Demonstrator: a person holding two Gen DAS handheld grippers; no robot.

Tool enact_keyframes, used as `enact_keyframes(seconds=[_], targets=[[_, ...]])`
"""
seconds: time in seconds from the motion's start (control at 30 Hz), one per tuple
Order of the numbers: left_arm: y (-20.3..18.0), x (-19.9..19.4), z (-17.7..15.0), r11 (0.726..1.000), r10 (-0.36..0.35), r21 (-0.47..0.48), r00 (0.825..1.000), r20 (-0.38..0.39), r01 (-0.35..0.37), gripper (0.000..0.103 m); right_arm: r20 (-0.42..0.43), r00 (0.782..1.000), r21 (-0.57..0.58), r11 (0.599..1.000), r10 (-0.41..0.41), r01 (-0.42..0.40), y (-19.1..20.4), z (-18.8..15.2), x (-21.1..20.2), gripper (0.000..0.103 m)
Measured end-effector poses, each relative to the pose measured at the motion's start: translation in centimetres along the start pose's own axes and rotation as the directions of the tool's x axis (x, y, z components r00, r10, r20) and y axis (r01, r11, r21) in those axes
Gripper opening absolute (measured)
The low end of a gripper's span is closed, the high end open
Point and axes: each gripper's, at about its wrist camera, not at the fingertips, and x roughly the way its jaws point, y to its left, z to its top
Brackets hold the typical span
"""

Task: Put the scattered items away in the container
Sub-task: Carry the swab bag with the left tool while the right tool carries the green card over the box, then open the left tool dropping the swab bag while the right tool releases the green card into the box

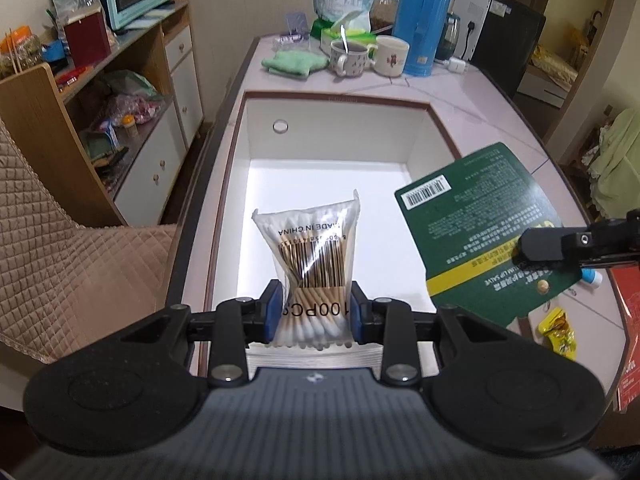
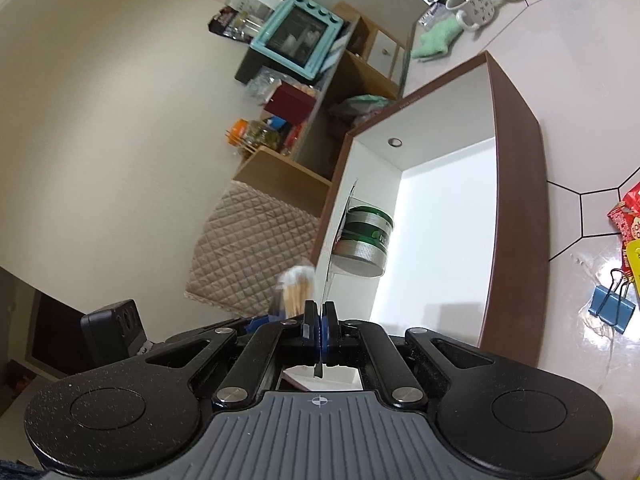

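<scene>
My left gripper [image 1: 316,312] is shut on a clear bag of cotton swabs [image 1: 310,258] and holds it upright over the near end of the white-lined brown box [image 1: 340,98]. My right gripper [image 2: 319,320] is shut on the edge of a green blister card [image 1: 480,220] with round tins [image 2: 366,236] on its front, held on edge over the box's right side [image 2: 516,200]. The right gripper also shows in the left wrist view [image 1: 520,250]. The swab bag shows blurred in the right wrist view [image 2: 298,284].
On the table right of the box lie a yellow candy packet [image 1: 558,332], a blue binder clip [image 2: 612,306] and red packets [image 2: 628,216]. At the far end stand mugs [image 1: 348,58], a blue thermos [image 1: 424,16] and a green cloth [image 1: 292,64]. A quilted chair [image 1: 80,272] is left.
</scene>
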Motion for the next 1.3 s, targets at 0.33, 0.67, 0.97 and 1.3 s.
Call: enact_keyframes(seconds=[0.33,0.67,0.97,1.3], targets=[[1.9,3.4,-0.7,1.000,-0.007,-0.020,0.996,-0.091,0.005,0.029,-0.030,0.997,0.023,0.997,-0.068,0.069,-0.9,0.5,2.1,0.000],[2.7,2.8,-0.5,0.999,-0.024,-0.048,0.996,-0.081,0.021,0.030,-0.111,0.981,0.012,0.987,-0.157,0.160,-1.0,0.3,4.0,0.000],[2.8,2.1,-0.2,0.998,-0.021,-0.055,0.998,-0.062,0.018,0.031,-0.136,0.939,-0.122,0.946,-0.316,0.300,0.1,-0.5,6.9,0.000],[2.9,1.1,0.0,0.997,-0.014,-0.073,0.999,-0.034,0.012,0.033,0.075,0.825,-0.702,0.558,-0.559,0.442,5.7,-4.9,9.6,0.000]])
